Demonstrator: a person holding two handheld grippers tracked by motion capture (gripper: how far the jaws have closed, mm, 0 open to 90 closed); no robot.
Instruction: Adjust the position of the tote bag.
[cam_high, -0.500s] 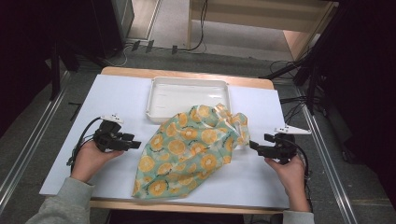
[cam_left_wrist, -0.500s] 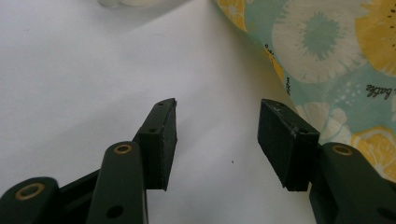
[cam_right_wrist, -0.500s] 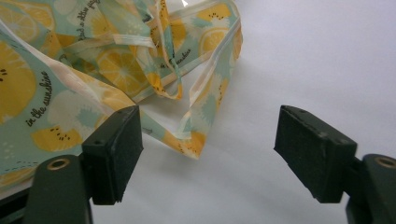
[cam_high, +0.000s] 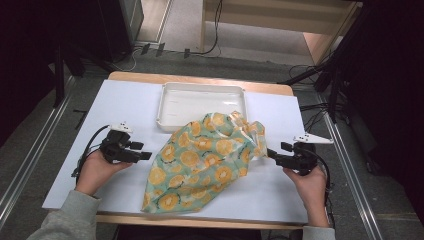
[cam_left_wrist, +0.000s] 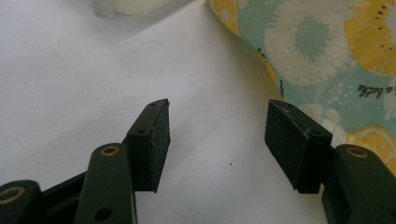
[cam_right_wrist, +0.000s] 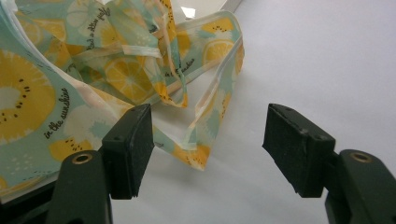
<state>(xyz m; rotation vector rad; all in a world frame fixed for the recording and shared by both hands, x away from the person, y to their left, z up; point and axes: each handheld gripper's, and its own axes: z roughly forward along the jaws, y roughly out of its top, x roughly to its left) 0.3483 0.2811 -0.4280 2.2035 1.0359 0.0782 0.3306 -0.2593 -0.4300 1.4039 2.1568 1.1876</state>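
Note:
A teal cloth printed with yellow fruit slices lies crumpled on the white table cover, its far end just in front of a white tray. My left gripper rests to the left of the cloth, open, with bare table between its jaws. The cloth's edge lies just beyond the right jaw in the left gripper view. My right gripper is open at the cloth's right side. A loose hem of the cloth lies just ahead of its open jaws, untouched by the pads.
The tray holds nothing and stands at the back middle of the table. A wooden table edge runs behind it. Metal rails flank the table on both sides. Cables trail on the floor beyond.

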